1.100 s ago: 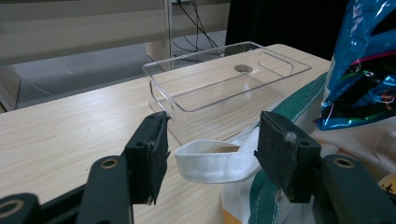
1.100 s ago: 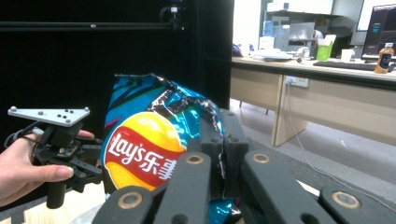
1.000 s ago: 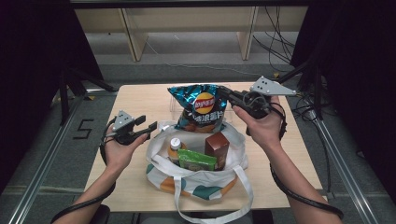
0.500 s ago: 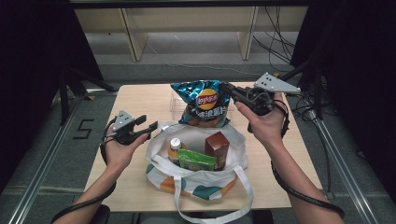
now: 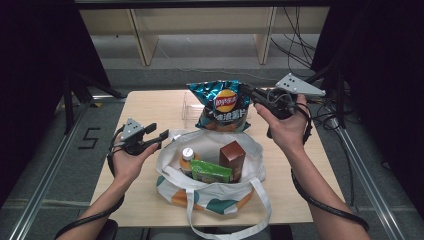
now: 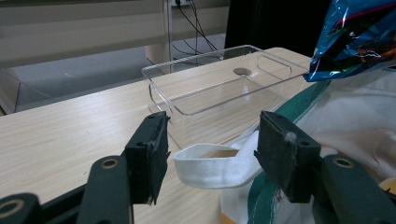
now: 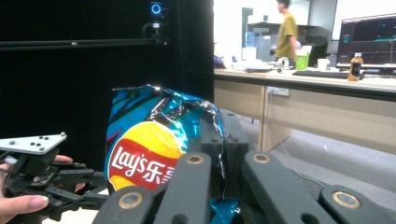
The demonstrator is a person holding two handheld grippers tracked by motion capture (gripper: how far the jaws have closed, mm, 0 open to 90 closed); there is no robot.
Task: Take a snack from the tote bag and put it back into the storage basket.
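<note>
Light wood-grain table (image 5: 150,107). Directly on it: a clear plastic tray (image 6: 210,84), empty, toward the far side left of centre, and a white tote bag (image 5: 215,192) with teal and orange patches on the near half. Tray sat just beyond the bag's rim. One white bag strap (image 6: 212,163) lay looped flat on the wood beside the tray.

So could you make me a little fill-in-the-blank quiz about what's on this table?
1. The right hand-held gripper is shut on a bag of ____.
2. The chip bag hangs above an open white tote ____.
3. The left hand-held gripper has its jaws ____, with the white strap between them.
4. Behind the tote bag sits a clear plastic ____.

Missing words: chips; bag; open; tray
</note>
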